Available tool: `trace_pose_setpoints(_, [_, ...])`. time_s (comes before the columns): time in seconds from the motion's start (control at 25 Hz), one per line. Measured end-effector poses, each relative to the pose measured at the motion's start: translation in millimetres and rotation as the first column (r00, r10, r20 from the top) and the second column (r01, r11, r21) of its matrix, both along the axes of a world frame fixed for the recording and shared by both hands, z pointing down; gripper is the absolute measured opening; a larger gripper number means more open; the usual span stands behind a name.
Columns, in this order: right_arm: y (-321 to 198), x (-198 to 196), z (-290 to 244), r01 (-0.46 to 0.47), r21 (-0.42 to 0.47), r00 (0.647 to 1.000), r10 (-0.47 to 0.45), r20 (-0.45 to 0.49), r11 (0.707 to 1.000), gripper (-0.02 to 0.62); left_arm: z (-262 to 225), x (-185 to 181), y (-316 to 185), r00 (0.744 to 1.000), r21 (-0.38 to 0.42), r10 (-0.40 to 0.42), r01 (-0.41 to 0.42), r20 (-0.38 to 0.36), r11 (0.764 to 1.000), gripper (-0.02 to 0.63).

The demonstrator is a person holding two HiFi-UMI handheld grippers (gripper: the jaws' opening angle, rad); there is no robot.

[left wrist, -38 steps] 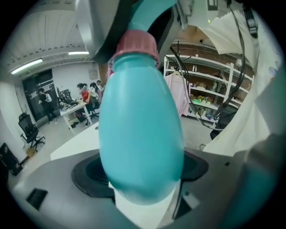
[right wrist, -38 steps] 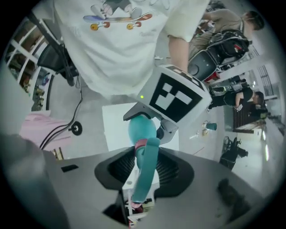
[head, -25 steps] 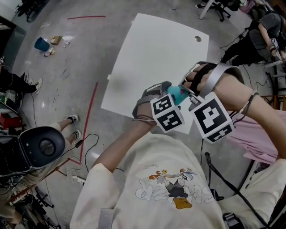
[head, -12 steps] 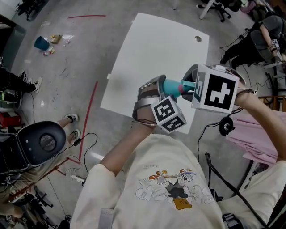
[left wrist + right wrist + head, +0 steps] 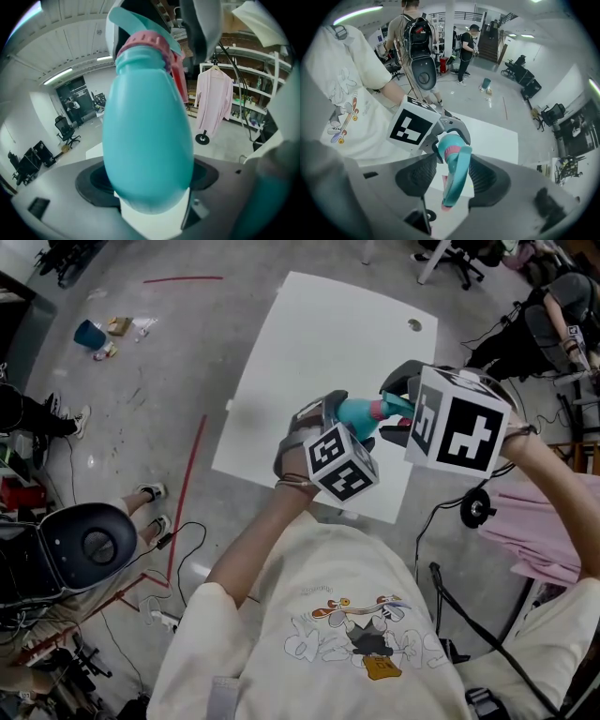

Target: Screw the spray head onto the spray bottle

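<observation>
My left gripper [image 5: 339, 420] is shut on the teal spray bottle [image 5: 356, 414], held in the air over the white table [image 5: 309, 334]. In the left gripper view the bottle's body [image 5: 147, 140] fills the middle, with the pink collar [image 5: 145, 44] and the teal spray head [image 5: 140, 18] on top. My right gripper [image 5: 397, 414] sits around the spray head [image 5: 454, 173]. Its jaws have just been opening. The head stands between the dark pads [image 5: 417, 176], and a thin gap shows on the left side.
A person in a cream printed shirt holds both grippers. A black round seat [image 5: 89, 540] and cables lie on the floor at the left. A blue cup [image 5: 89, 334] and red tape [image 5: 187, 479] mark the floor. Office chairs and a seated person [image 5: 553, 306] are at the top right.
The right gripper has rolled, so its marker cube shows another face, and its jaws now stand wider around the spray head. Both grippers and the bottle have shifted slightly up the picture.
</observation>
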State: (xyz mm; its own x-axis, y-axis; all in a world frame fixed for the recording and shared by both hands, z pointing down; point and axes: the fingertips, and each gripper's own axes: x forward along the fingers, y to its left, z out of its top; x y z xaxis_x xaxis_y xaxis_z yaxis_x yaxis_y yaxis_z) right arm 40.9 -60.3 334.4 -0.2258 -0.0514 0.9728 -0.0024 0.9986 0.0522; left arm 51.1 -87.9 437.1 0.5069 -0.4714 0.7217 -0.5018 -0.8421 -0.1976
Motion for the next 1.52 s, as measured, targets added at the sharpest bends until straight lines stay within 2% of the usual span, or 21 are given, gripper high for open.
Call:
trace_pose_setpoints(0.12, [-2.0,2.8,-13.9,0.001,0.01,0.999,-0.001,0.047,1.0,0.209,-0.5,3.4,1.7,0.998,-0.025,0.017,-0.018,-0.06,1.0,0.423])
trace_pose_setpoints(0.2, [1.4,2.4,-32.9,0.049,0.017,0.994,-0.05,0.095,0.999,0.209,-4.0,9.9,12.1,0.986,-0.072,0.098,-0.109,-0.138,0.991,0.423])
trace_pose_setpoints(0.24, [4.7,2.7,-43.8,0.09,0.02,0.989,-0.092,0.116,0.996,0.209,-6.8,13.2,19.5,0.97,-0.097,0.159,-0.179,-0.184,0.979,0.423])
trace_pose_setpoints(0.32, [10.8,4.1,-63.6,0.188,0.04,0.97,-0.191,0.147,0.981,0.209,-11.3,15.3,34.1,0.919,-0.122,0.29,-0.331,-0.266,0.936,0.423])
trace_pose_setpoints(0.4, [14.8,2.4,-78.6,0.28,0.081,0.94,-0.29,0.179,0.957,0.209,-12.2,10.4,48.7,0.85,-0.12,0.419,-0.475,-0.318,0.872,0.423])
trace_pose_setpoints(0.48, [17.6,-1.1,-87.0,0.37,0.156,0.899,-0.395,0.19,0.916,0.209,-13.5,3.4,67.0,0.759,-0.113,0.539,-0.611,-0.365,0.784,0.423])
trace_pose_setpoints(0.56, [19.5,-3.9,-88.1,0.471,0.243,0.844,-0.513,0.153,0.848,0.209,-16.2,-4.8,86.9,0.669,-0.135,0.624,-0.718,-0.405,0.682,0.423])
trace_pose_setpoints(0.64, [24.0,-7.3,-85.1,0.56,0.291,0.79,-0.606,0.092,0.776,0.209,-19.9,-12.0,102.3,0.597,-0.173,0.678,-0.791,-0.429,0.587,0.423])
trace_pose_setpoints(0.72, [35.3,-12.0,-79.3,0.631,0.306,0.739,-0.672,0.044,0.713,0.209,-21.8,-15.2,116.3,0.538,-0.201,0.726,-0.84,-0.428,0.504,0.423])
trace_pose_setpoints(0.84, [55.9,-15.5,-68.4,0.717,0.296,0.665,-0.747,-0.019,0.631,0.209,-23.2,-12.2,140.2,0.451,-0.22,0.796,-0.892,-0.403,0.394,0.423])
trace_pose_setpoints(0.92, [66.5,-10.5,-61.4,0.767,0.263,0.619,-0.784,-0.059,0.586,0.209,-28.6,-8.5,154.4,0.405,-0.24,0.818,-0.912,-0.408,0.332,0.423])
trace_pose_setpoints(0.96, [72.6,-6.3,-58.3,0.785,0.243,0.6,-0.797,-0.068,0.57,0.209,-30.7,-5.8,159.3,0.389,-0.247,0.825,-0.918,-0.41,0.31,0.423])
trace_pose_setpoints(1.16, [110.1,6.6,-39.2,0.83,0.192,0.541,-0.84,-0.044,0.524,0.209,-25.8,6.1,177.9,0.336,-0.277,0.844,-0.932,-0.418,0.233,0.423])
trace_pose_setpoints(1.28, [119.5,4.2,-29.2,0.838,0.172,0.531,-0.847,-0.037,0.518,0.207,-25.6,4.8,182.4,0.31,-0.288,0.855,-0.937,-0.416,0.199,0.423])
trace_pose_setpoints(1.36, [118.2,1.7,-27.6,0.836,0.164,0.536,-0.843,-0.04,0.524,0.198,-27.1,4.5,181.0,0.305,-0.287,0.858,-0.938,-0.414,0.195,0.423])
trace_pose_setpoints(1.44, [118.1,-0.3,-24.3,0.833,0.167,0.539,-0.841,-0.034,0.527,0.133,-26.7,4.5,178.9,0.305,-0.285,0.86,-0.938,-0.408,0.198,0.423])
trace_pose_setpoints(1.52, [117.7,-1.2,-21.7,0.831,0.164,0.544,-0.839,-0.029,0.532,0.13,-23.9,4.6,178.0,0.306,-0.288,0.864,-0.937,-0.401,0.198,0.423])
